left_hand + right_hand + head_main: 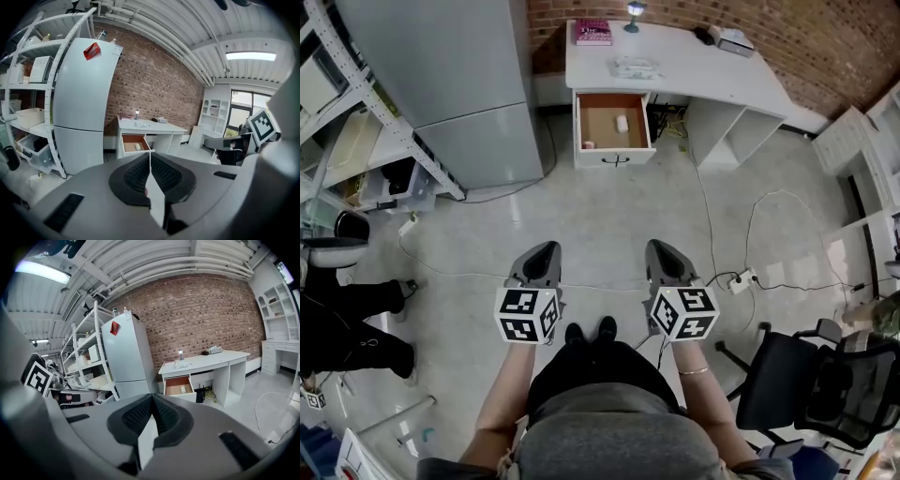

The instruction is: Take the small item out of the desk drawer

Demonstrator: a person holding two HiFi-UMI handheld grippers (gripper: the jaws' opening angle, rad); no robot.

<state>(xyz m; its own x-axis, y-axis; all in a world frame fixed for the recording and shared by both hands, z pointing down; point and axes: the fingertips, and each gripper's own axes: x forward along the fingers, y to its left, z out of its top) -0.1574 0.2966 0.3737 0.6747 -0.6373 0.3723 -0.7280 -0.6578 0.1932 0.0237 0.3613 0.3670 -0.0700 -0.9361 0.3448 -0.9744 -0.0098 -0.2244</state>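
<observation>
Desk [694, 70]: white, flat top, standing against a red brick wall [825, 37].

1 drawer [614, 101] under the desk's left end is pulled fully out. It has white sides and a white front with a dark curved handle [616, 160], and a brown, matte floor.

Contents of the drawer:
- small item [622, 123]: pale and rounded, lying on the drawer floor slightly right of centre, clear of the walls.
- second pale speck [589, 144]: at the front-left corner, too small to identify.

On the desk top:
- pink book [593, 32], at the back-left.
- small lamp [635, 11], beside the book.
- flat pale packet [636, 67], near the front edge.
- grey boxy device [731, 39], at the back-right.

Left gripper [542, 253]: the 2 jaws are pressed together, ribbed black pads meeting in a thin line, with nothing between them.

Right gripper [661, 251]: its 2 jaws are also closed pad to pad, and it holds nothing.

Both grippers have grey, smooth shells, each with a marker cube at the rear. They are held side by side over the floor [609, 225], pointing toward the desk and well apart from the drawer.

The floor is grey and glossy, with thin white cables running to a power strip [742, 278].

Left of the desk are a tall pale-grey fridge [459, 84], smooth-faced, and a white metal rack [356, 112] holding bins. A black mesh office chair [811, 384] stands at the right.
</observation>
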